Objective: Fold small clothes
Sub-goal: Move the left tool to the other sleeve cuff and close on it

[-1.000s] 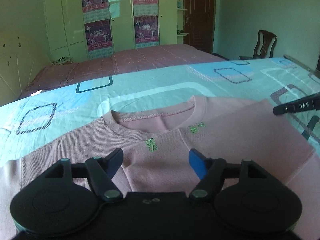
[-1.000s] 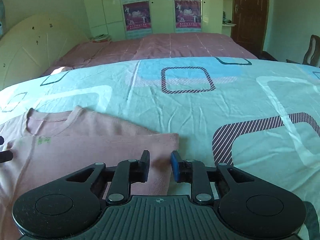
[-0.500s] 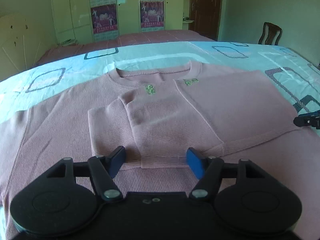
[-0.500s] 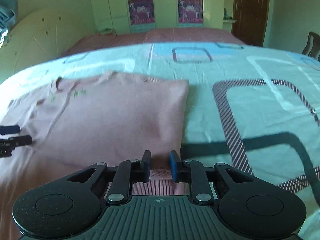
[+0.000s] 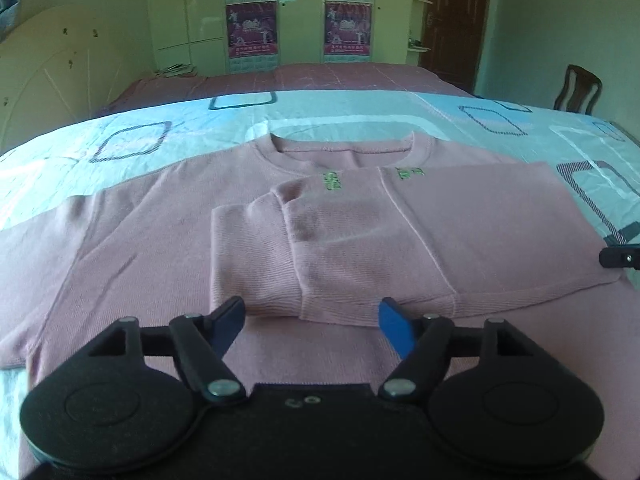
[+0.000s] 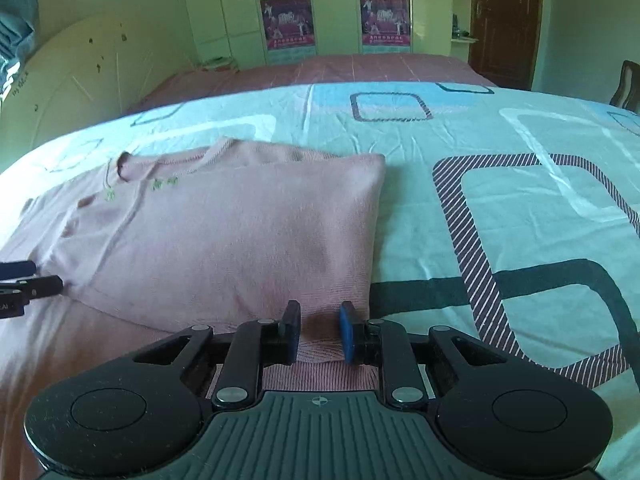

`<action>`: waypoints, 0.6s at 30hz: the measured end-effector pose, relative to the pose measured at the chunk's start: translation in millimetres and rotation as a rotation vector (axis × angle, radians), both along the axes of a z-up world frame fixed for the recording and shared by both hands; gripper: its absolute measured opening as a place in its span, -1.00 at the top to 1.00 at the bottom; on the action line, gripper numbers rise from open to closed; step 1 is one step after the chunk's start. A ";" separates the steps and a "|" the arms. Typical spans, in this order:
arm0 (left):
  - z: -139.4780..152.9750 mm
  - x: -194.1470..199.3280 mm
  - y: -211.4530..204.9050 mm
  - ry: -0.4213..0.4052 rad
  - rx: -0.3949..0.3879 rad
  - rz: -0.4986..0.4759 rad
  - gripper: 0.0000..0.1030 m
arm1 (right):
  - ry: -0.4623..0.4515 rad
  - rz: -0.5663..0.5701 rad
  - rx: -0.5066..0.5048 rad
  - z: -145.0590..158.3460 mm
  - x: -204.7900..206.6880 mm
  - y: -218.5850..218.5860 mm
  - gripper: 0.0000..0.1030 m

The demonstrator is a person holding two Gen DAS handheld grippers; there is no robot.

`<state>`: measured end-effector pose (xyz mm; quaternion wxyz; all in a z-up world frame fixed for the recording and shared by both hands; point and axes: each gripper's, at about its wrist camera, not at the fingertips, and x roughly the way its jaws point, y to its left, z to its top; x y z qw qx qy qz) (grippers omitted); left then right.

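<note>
A pink sweater (image 5: 152,240) lies flat, neckline away, on a patterned sheet (image 5: 360,120). Its one side and sleeve are folded across the chest, partly covering small green embroidery; the other sleeve stays outspread.

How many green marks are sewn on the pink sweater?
2 show on the pink sweater: one green mark below the collar, another green mark right of it on the folded-over part. Folds may hide more.

Bare bedsheet (image 6: 500,216) right of sweater (image 6: 224,240)
</note>
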<state>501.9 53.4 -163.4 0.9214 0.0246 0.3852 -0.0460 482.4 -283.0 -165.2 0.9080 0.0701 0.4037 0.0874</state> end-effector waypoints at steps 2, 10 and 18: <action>8.1 -9.0 16.0 -0.031 -0.012 0.065 -0.63 | -0.011 -0.008 0.020 -0.3 -2.9 -1.2 0.60; 37.8 -51.4 185.3 -0.146 -0.187 0.490 -0.30 | -0.072 -0.052 0.031 15.2 -14.7 19.4 -0.07; 9.4 -93.2 385.8 -0.168 -0.399 0.877 -0.14 | -0.059 -0.162 0.069 23.4 -29.3 77.5 0.12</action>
